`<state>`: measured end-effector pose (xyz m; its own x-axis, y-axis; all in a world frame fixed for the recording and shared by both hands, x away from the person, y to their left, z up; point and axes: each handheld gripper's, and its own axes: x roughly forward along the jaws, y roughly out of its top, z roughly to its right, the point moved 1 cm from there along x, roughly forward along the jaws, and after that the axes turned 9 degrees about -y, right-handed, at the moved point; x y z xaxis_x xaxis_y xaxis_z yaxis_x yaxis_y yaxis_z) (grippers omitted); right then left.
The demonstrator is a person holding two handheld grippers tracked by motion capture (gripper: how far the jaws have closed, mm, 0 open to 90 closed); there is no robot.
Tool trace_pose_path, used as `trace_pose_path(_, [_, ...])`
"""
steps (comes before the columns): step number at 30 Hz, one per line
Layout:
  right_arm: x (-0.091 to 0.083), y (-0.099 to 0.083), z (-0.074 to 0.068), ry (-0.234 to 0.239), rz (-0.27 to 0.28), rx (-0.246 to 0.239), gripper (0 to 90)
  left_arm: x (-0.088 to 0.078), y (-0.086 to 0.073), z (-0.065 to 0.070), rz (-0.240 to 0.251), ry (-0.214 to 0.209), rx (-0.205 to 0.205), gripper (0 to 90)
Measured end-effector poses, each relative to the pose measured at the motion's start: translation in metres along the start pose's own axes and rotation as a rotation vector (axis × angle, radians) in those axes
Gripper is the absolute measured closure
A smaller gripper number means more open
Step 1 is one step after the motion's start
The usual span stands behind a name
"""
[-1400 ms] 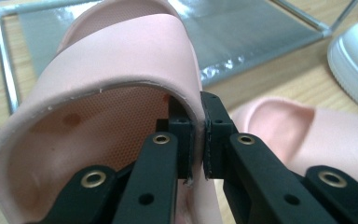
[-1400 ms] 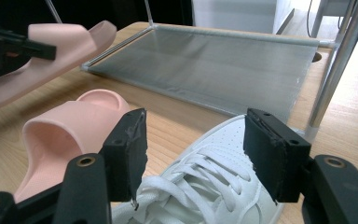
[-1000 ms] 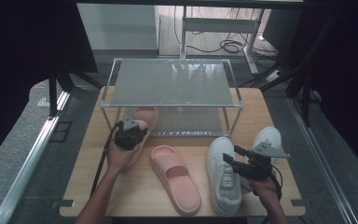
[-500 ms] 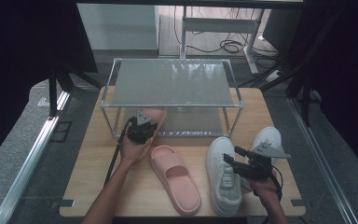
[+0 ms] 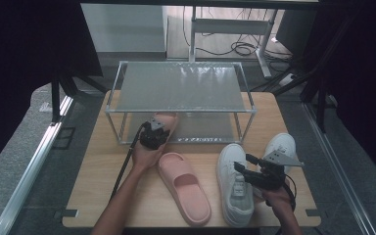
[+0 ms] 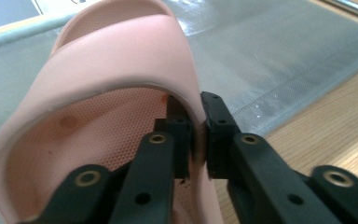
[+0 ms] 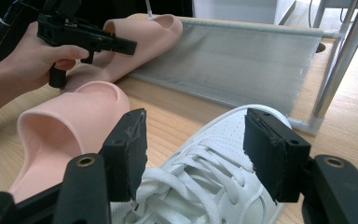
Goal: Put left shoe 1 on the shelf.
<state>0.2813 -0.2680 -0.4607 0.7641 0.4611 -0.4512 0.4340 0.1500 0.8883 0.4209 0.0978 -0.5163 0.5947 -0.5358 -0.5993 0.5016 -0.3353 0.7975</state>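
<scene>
My left gripper (image 5: 160,127) (image 6: 196,135) has the strap edge of a pink slipper (image 5: 170,119) (image 6: 121,60) between its pads, which still touch it. Its jaws have just been opening. The slipper's toe lies on the mesh lower shelf (image 6: 279,60) of the rack. A second pink slipper (image 5: 183,186) (image 7: 65,126) lies on the table near me. My right gripper (image 5: 241,171) (image 7: 198,149) stands open over the laces of a white sneaker (image 5: 235,191) (image 7: 214,186), its pads clear of it. The other white sneaker (image 5: 282,144) lies to the right.
A two-level metal rack (image 5: 181,88) with mesh shelves stands at the back of the wooden table (image 5: 103,166). Its front posts (image 7: 340,60) flank the lower shelf. The left gripper's cable (image 5: 125,164) trails along the forearm. Dark curtains surround the table.
The left hand has carried the pink slipper right and away from me, bringing its toe under the rack's top shelf. The right hand has kept still.
</scene>
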Motion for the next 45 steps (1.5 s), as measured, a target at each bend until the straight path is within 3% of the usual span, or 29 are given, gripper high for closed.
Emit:
trace_pose_path(1, [0.000,0.000,-0.001,0.001,-0.001,-0.001,39.9,-0.001,0.001,0.001,0.002,0.012,0.010,62.3])
trace_pose_path(3, [0.000,0.000,-0.001,0.002,-0.001,-0.002,39.8,-0.003,0.001,0.001,0.000,0.013,0.014,58.4])
trace_pose_path(5, [0.000,0.000,-0.001,0.002,0.000,-0.004,39.9,-0.008,0.001,0.001,-0.017,0.013,0.020,45.6])
trace_pose_path(7, [0.000,-0.001,-0.001,0.000,-0.001,0.000,39.9,-0.018,-0.003,0.004,-0.015,0.011,0.035,43.6])
trace_pose_path(12, [0.000,-0.001,-0.001,0.000,-0.002,0.000,39.9,-0.036,-0.010,0.004,0.003,-0.002,0.027,43.4])
trace_pose_path(14, [0.000,-0.001,-0.002,0.000,0.000,-0.002,39.9,-0.050,-0.015,0.003,0.029,-0.028,-0.001,50.2])
trace_pose_path(16, [0.000,-0.001,-0.002,0.001,-0.001,-0.005,39.8,-0.056,-0.016,0.003,0.030,-0.031,-0.009,59.9])
trace_pose_path(17, [0.000,0.000,-0.003,0.002,0.000,-0.004,39.8,-0.066,-0.020,0.004,0.033,-0.031,-0.020,65.9])
trace_pose_path(19, [-0.001,0.000,-0.003,0.000,0.002,-0.005,39.9,-0.070,-0.022,0.004,0.031,-0.031,-0.026,71.1])
trace_pose_path(21, [-0.002,0.001,-0.003,0.002,0.010,-0.003,39.9,-0.084,-0.031,0.004,0.021,-0.044,-0.044,84.3])
trace_pose_path(23, [-0.003,0.001,-0.003,0.004,0.016,-0.003,39.9,-0.092,-0.037,0.005,0.016,-0.061,-0.046,89.7])
trace_pose_path(37, [-0.006,0.003,-0.005,0.008,0.023,-0.009,39.9,-0.122,-0.077,0.007,-0.045,-0.075,-0.043,89.9])
trace_pose_path(45, [-0.006,0.004,-0.007,0.010,0.022,-0.011,39.8,-0.115,-0.089,0.007,-0.105,-0.076,-0.025,90.0])
